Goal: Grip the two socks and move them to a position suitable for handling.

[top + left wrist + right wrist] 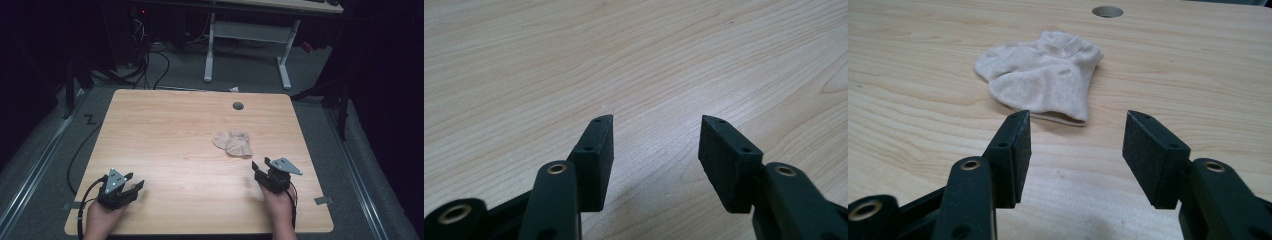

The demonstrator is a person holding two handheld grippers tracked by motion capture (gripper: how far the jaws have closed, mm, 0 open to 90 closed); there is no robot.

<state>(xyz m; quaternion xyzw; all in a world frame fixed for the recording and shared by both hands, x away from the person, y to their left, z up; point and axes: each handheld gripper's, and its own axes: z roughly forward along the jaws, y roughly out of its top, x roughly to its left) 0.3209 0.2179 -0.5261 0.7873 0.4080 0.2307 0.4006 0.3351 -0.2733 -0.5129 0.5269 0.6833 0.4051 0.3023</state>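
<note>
A small beige sock (233, 142) lies crumpled on the wooden table (170, 130), right of centre. In the right gripper view the sock (1043, 75) sits just beyond the tips of the two black jaws. My right gripper (261, 169) rests near the front right of the table, a short way in front of the sock, open with nothing between its jaws (1075, 122). Far to the left, near the front left corner, my left gripper (134, 181) is also open and empty, pointing across bare wood (656, 125).
A round grey cable hole (238, 105) sits near the table's far edge, seen too as the cable hole (1107, 11). Beyond the table stand a white desk frame (247, 35) and cables on the dark floor. Tape tabs mark the front corners.
</note>
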